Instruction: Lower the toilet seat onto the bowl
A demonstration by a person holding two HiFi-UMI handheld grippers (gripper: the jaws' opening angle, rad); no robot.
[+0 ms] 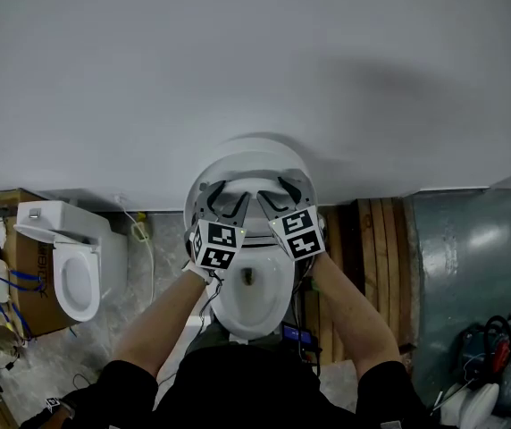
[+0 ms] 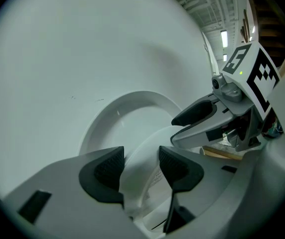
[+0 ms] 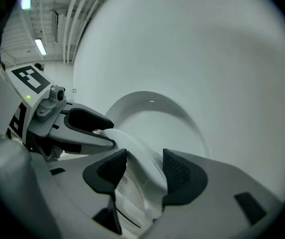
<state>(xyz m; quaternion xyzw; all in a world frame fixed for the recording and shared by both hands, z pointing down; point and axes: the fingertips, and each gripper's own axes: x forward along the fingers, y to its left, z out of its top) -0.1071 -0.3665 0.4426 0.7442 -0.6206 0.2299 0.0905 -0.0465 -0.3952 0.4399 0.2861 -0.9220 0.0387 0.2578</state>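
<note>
Toilet seat [image 2: 141, 156] stands raised over the bowl [image 1: 254, 304], a little forward of the upright lid [image 2: 127, 116], against the far white wall [image 1: 255, 61]. A second toilet [image 1: 72, 271] sits well left. The left gripper [image 2: 140, 166] clamps the seat's left rim, and the right gripper [image 3: 145, 171] clamps its right rim.

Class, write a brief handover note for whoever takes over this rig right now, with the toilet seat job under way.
Left gripper: shut on the toilet seat rim.
Right gripper: shut on the same rim, beside the left.
Seat is raised, standing a little off the lid, which leans on the wall. The bowl is open below.
Done: seat gripped.
Left: swing it down onto the bowl, then release.
</note>
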